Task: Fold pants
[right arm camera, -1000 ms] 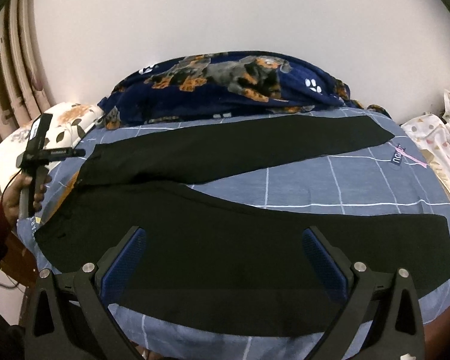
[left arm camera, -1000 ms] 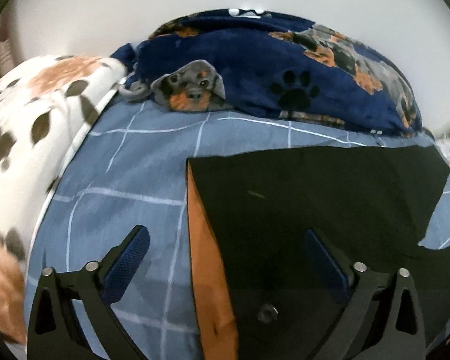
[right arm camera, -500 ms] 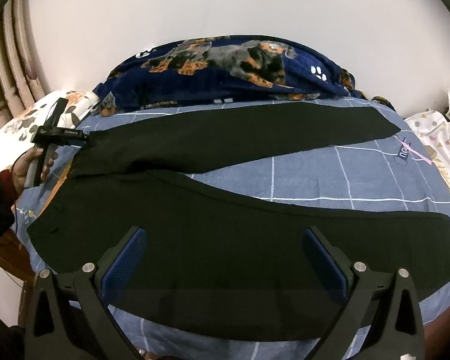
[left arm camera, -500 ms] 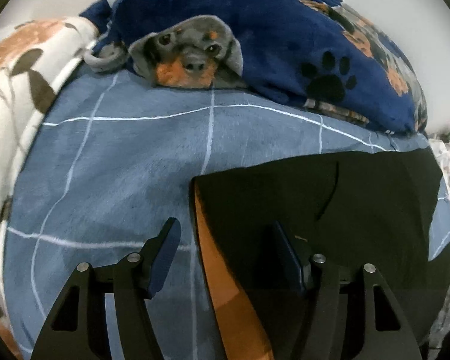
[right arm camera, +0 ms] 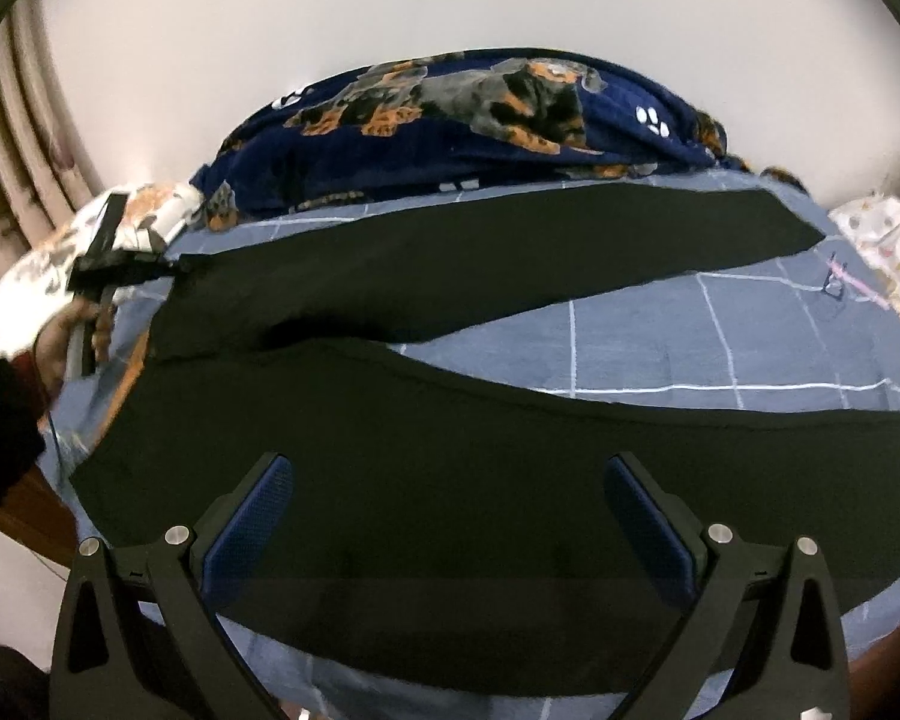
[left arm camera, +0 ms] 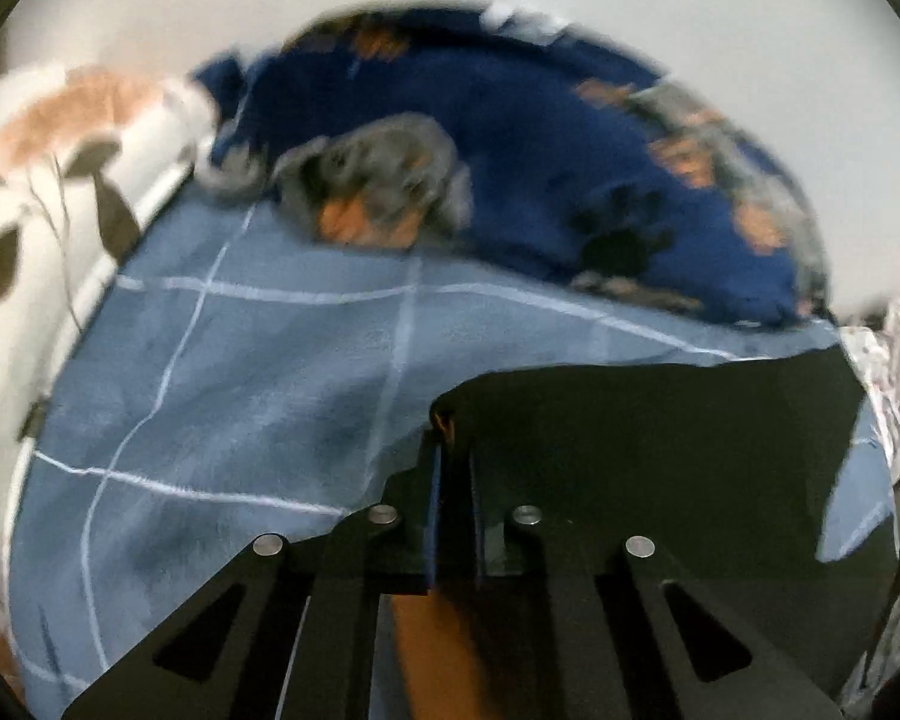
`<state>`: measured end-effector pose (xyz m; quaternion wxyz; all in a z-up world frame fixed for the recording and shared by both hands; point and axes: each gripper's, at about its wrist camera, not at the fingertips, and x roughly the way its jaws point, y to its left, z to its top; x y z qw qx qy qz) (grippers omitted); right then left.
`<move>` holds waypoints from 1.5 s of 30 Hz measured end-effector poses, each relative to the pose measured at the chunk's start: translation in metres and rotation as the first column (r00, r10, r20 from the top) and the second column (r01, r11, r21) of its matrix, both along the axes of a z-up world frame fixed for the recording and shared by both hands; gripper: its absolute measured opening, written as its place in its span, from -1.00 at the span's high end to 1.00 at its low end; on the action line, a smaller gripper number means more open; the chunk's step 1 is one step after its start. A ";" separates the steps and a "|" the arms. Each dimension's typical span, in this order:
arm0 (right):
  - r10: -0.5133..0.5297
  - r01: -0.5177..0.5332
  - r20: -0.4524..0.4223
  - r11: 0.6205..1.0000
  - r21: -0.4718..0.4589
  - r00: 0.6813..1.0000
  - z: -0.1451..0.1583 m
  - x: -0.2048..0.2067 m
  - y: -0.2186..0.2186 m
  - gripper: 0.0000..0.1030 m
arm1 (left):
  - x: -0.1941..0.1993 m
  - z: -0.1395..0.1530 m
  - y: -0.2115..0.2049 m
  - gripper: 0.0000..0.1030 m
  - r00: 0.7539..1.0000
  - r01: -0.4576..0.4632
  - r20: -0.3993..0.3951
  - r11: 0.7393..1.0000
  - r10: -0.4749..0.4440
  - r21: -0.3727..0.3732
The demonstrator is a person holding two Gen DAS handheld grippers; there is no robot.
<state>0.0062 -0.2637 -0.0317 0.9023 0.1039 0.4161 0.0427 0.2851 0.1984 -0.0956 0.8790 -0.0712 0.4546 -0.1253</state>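
Black pants (right arm camera: 450,456) lie spread on the bed, legs running to the right, the far leg (right arm camera: 480,264) angled away from the near one. In the left wrist view my left gripper (left arm camera: 450,450) is closing its jaws on the far waist corner of the pants (left arm camera: 660,450), with the fabric pinched between the blue pads. Orange lining (left arm camera: 444,648) shows below the pads. The right wrist view shows this left gripper (right arm camera: 120,267) at the waist, held by a hand (right arm camera: 66,336). My right gripper (right arm camera: 447,465) hangs open above the near leg with nothing between its fingers.
A navy dog-print blanket (right arm camera: 450,132) is heaped along the back of the bed against the wall. A floral pillow (left arm camera: 42,180) lies at the left. The sheet (left arm camera: 240,390) is blue with white lines. White patterned cloth (right arm camera: 882,240) sits at the right edge.
My left gripper's jaws went from wide open to pinched on the waist corner, and the fabric there has bunched up. The right gripper has edged a little closer to the near leg.
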 end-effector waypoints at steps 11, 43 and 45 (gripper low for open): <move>0.011 0.050 -0.095 0.782 0.621 0.995 -0.006 0.138 -0.045 -1.00 | -0.157 0.082 -0.056 0.84 0.948 0.153 0.283 0.988 -0.145 -0.008; 0.017 0.144 -0.238 0.756 0.638 0.971 -0.041 0.038 -0.034 0.90 | -0.255 0.041 -0.010 0.81 0.998 0.046 0.041 0.997 -0.044 -0.054; 0.013 0.163 -0.265 0.759 0.631 0.964 -0.052 0.021 -0.028 0.90 | -0.262 0.034 -0.009 0.80 0.999 0.048 0.020 0.998 -0.047 -0.042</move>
